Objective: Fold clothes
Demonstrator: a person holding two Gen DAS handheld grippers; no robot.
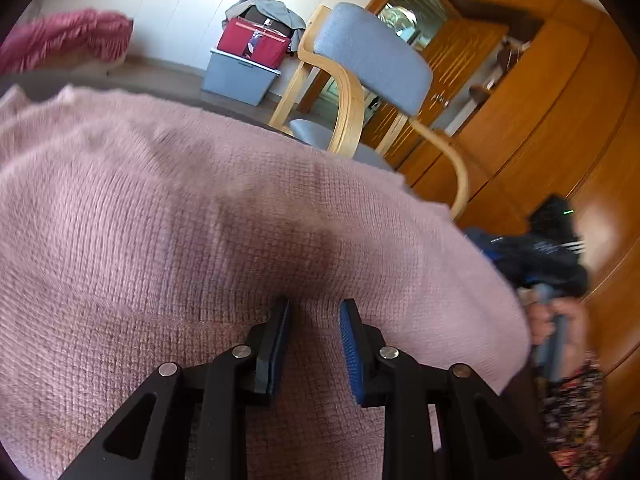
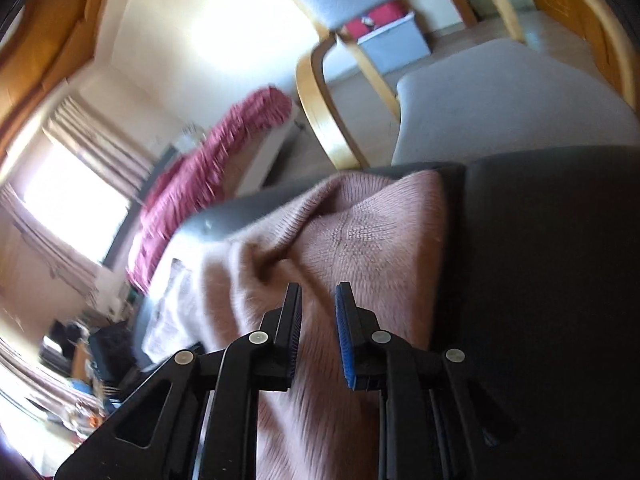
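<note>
A pink knitted sweater (image 1: 192, 208) lies spread over a dark table and fills most of the left wrist view. My left gripper (image 1: 314, 312) has a thick fold of that knit pinched between its narrow-set pads, with creases running into the tips. In the right wrist view the sweater (image 2: 360, 240) is bunched in folds near the far edge of the dark table (image 2: 540, 248). My right gripper (image 2: 318, 300) hovers just above it, jaws slightly apart with nothing pressed between the pads. A person's hand (image 1: 560, 324) holds the blurred right gripper body at the sweater's right edge.
A grey-cushioned wooden chair (image 1: 372, 60) stands just beyond the table. Behind it are a grey storage box (image 1: 240, 76) with a red bag and clothes on top, and a wooden cabinet (image 1: 540, 100). A red fringed cover (image 2: 208, 168) lies on furniture to the left.
</note>
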